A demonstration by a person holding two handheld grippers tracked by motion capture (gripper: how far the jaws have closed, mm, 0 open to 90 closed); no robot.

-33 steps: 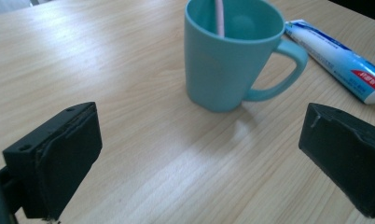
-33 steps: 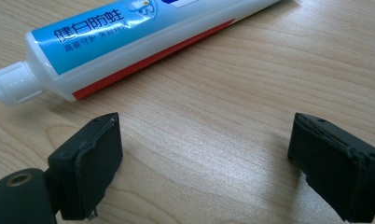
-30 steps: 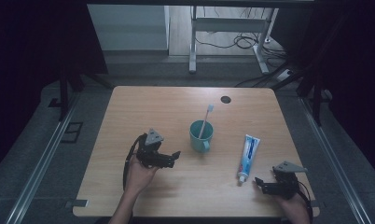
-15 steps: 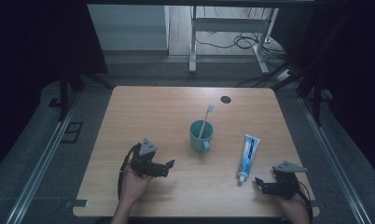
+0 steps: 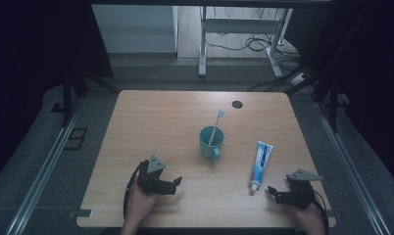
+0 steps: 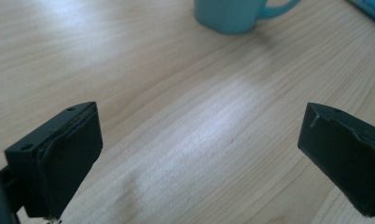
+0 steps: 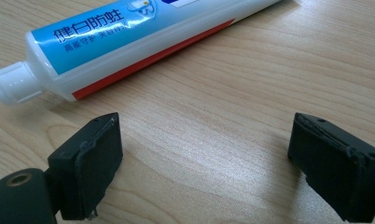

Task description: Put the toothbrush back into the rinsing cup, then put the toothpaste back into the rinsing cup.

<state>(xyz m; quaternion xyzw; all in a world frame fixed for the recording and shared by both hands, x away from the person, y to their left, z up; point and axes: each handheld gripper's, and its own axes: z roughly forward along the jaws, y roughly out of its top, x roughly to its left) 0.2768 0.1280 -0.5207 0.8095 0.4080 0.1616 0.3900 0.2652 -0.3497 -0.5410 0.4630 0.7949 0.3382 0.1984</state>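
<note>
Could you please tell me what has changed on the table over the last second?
The left gripper has drawn back from beside the cup toward the person's edge of the table, its jaws open and empty. The right gripper, also open, the cup with its toothbrush and the toothpaste stayed where they were.

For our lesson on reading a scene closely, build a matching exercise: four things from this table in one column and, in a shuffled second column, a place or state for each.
Things:
1. toothbrush
2. toothpaste tube
3. mug
4. left gripper

Places or states:
A. lying flat, white cap toward the person
B. teal, upright near the table's middle
C. open, near the front edge, holding nothing
D. standing inside a cup, head up

Pairs: 1-D, 2-A, 3-B, 4-C
</note>
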